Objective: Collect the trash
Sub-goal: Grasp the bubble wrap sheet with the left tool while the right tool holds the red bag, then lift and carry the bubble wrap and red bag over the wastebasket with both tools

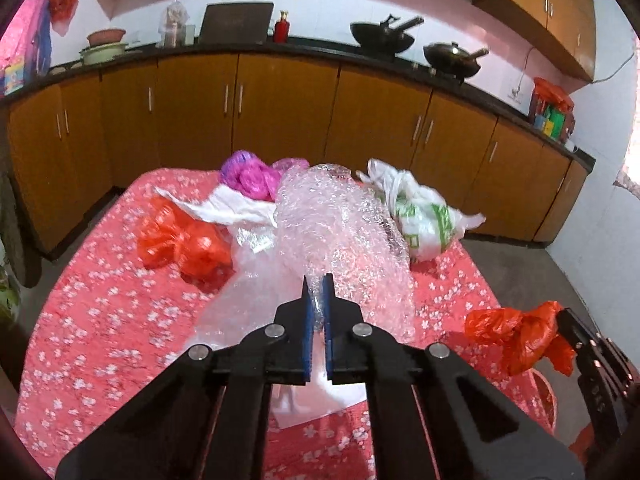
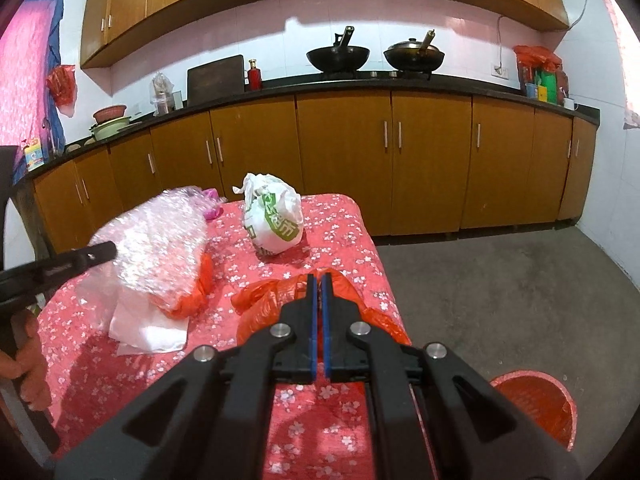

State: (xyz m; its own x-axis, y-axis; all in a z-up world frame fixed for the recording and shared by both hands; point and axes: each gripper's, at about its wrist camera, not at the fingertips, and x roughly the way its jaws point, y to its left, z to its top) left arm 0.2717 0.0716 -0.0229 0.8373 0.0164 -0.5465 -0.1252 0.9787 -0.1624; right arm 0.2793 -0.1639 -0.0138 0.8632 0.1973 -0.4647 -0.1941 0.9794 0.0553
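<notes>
Pinching a fold of bubble wrap (image 1: 340,240) between the closed pads of the left hand-held gripper (image 1: 317,292); film visibly bunched in the narrow slot between the blue pads. Holding a crumpled orange bag (image 2: 280,300) in the right hand-held gripper (image 2: 319,284), jaws shut on it, the plastic spilling out to both sides of the pads.

Carrying well, as a judgement: lifting the bubble wrap slowly, since only a thin edge seems caught and the sheet is large and slack; expecting it to drag over the white paper (image 2: 148,328) underneath and perhaps pull it along. Keeping the grip firm, slippery film likely sliding out under a jerk. Swinging the orange bag off the right-hand edge of the surface (image 2: 332,216) and releasing only once above the bin.

Waiting elsewhere on the surface: a second orange bag (image 1: 180,240) on the left, touching the paper; a bundle of pink-purple plastic (image 1: 248,172) at the far side, behind the bubble wrap; a white bag with green print (image 2: 274,216) standing alone, apart from the pile.

Containers: red bin (image 2: 536,408) standing on the floor below the near right corner of the surface, only part of the rim and inside wall showing in the right wrist view; contents not visible from here, cannot tell whether anything is inside. White bag with green print looking full and knotted at the top, contents hidden.
</notes>
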